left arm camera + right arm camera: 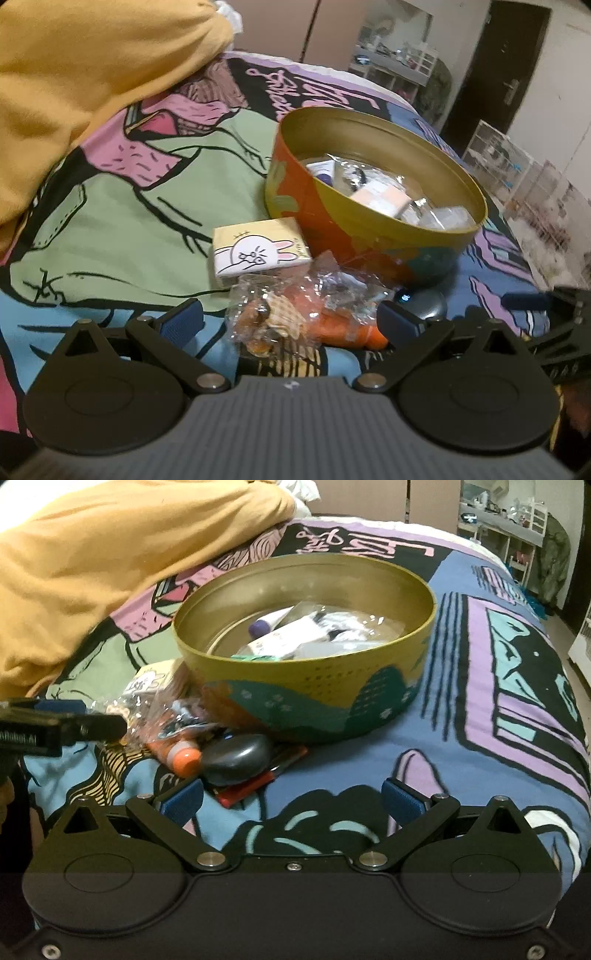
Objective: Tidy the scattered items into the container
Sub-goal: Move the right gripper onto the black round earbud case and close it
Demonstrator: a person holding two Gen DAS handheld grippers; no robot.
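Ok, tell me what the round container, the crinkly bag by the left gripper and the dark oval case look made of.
Round container: probably tin, with a smooth gold inside that reflects light and a printed outer wall.
Crinkly bag: thin clear plastic film, creased, with bright glints.
Dark oval case: likely hard plastic, smooth and semi-gloss with a soft highlight.

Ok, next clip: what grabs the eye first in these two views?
The round gold-lined tin on the cartoon bedspread, already holding tubes and packets. Beside it lies a pile: a bunny-print box, a crinkly clear bag, and a dark oval case. The open left gripper straddles the bag.
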